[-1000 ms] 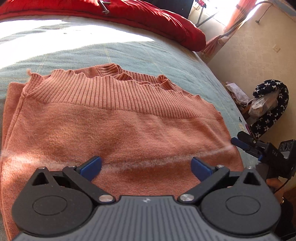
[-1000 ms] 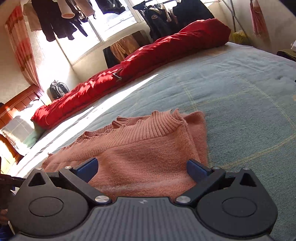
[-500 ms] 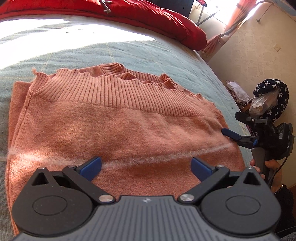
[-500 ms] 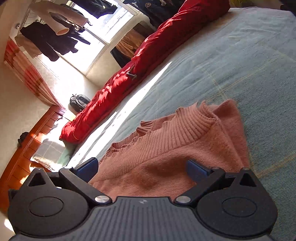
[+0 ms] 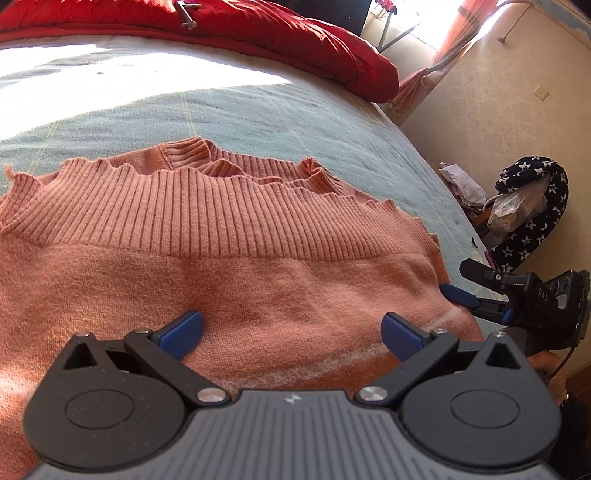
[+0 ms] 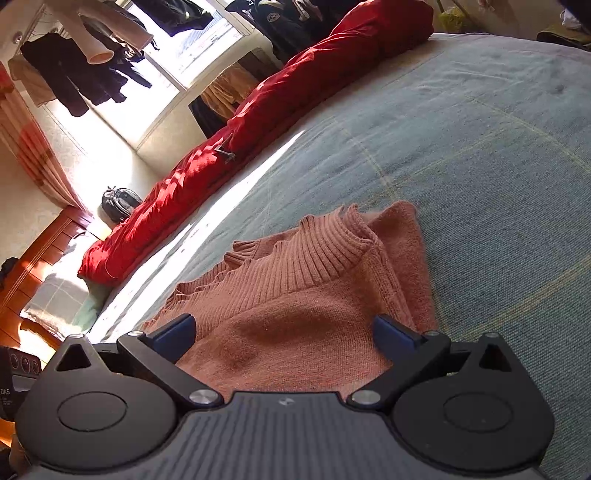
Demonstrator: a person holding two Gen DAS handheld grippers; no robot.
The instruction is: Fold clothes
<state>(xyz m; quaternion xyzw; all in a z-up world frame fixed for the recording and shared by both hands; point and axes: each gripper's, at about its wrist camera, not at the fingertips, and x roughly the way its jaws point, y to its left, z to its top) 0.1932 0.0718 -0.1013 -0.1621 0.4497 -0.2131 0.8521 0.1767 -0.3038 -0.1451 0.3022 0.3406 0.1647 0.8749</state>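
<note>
My left gripper (image 5: 291, 330) has its jaws spread wide over the folded orange sweater (image 5: 221, 266), gripping nothing. My right gripper (image 6: 286, 332) is likewise parted above it. The sweater lies on the blue-green bedspread (image 6: 480, 166); its near edge is hidden under both gripper bodies. At 3 o'clock in the left view, my right gripper's fingertip meets the sweater's edge; contact unclear. Red duvet (image 5: 295, 33) at 12 o'clock, cut off.

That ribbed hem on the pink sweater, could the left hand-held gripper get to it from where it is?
Probably yes. The left hand-held gripper is open over the sweater, and only flat knit lies between it and the ribbed hem.
</note>
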